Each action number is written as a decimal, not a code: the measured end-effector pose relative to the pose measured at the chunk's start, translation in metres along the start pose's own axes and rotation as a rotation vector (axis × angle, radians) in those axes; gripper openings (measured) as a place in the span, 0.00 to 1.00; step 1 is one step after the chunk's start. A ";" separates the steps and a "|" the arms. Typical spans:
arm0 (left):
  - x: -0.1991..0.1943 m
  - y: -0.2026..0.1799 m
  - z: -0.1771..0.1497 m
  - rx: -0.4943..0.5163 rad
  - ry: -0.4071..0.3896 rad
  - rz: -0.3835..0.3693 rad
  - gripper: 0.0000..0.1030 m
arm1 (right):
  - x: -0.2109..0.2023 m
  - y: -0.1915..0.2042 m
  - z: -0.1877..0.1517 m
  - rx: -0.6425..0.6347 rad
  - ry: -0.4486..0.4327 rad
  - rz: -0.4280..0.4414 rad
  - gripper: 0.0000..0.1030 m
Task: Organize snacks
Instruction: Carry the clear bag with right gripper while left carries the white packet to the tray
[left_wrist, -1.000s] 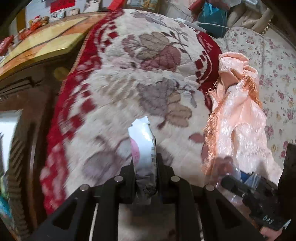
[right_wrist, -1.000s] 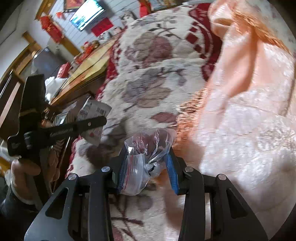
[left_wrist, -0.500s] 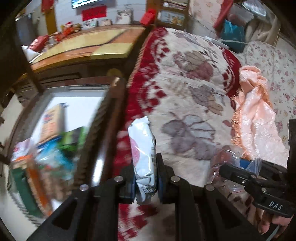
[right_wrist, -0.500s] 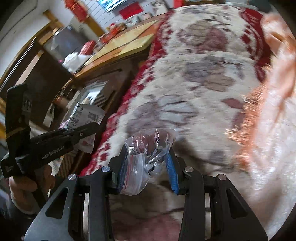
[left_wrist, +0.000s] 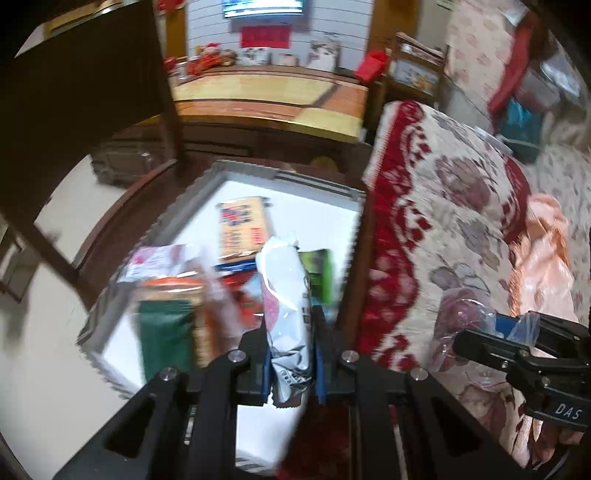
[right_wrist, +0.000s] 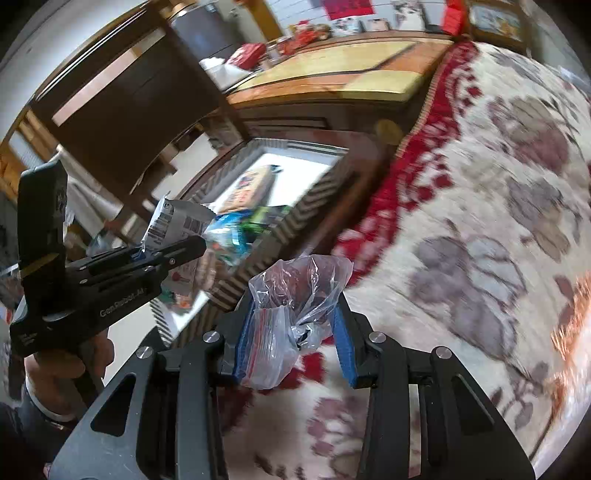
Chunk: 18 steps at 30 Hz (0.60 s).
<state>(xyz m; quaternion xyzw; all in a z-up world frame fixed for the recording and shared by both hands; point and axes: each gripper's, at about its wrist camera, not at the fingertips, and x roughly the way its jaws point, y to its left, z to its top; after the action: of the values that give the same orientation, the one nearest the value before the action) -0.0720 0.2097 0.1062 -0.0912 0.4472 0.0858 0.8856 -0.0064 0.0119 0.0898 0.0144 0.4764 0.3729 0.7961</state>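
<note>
1. Motion blur smears the snack packets in the white tray (left_wrist: 236, 177); their labels cannot be read, and only a yellow box (left_wrist: 240, 225) at centre frame is distinct.
2. The left gripper (left_wrist: 290, 354), bottom centre of its view, is clamped on a silver-white snack packet (left_wrist: 284, 302) with a pink patch, standing upright over the tray's right edge.
3. The right gripper (right_wrist: 291, 343), bottom centre of its view, pinches a crumpled clear plastic bag (right_wrist: 291, 314) with a red-and-blue zip strip, over the floral blanket (right_wrist: 480, 221); its contents are unclear.
</note>
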 end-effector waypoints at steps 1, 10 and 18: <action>0.000 0.008 -0.001 -0.014 -0.001 0.008 0.18 | 0.003 0.006 0.003 -0.014 0.004 0.005 0.36; 0.001 0.059 -0.010 -0.110 0.009 0.054 0.18 | 0.035 0.046 0.018 -0.087 0.056 0.036 0.36; 0.005 0.070 -0.011 -0.140 0.011 0.055 0.18 | 0.053 0.062 0.023 -0.125 0.084 0.038 0.36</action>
<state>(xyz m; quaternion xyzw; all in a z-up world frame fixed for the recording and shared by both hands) -0.0936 0.2752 0.0897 -0.1409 0.4472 0.1408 0.8720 -0.0106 0.0967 0.0858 -0.0418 0.4848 0.4174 0.7674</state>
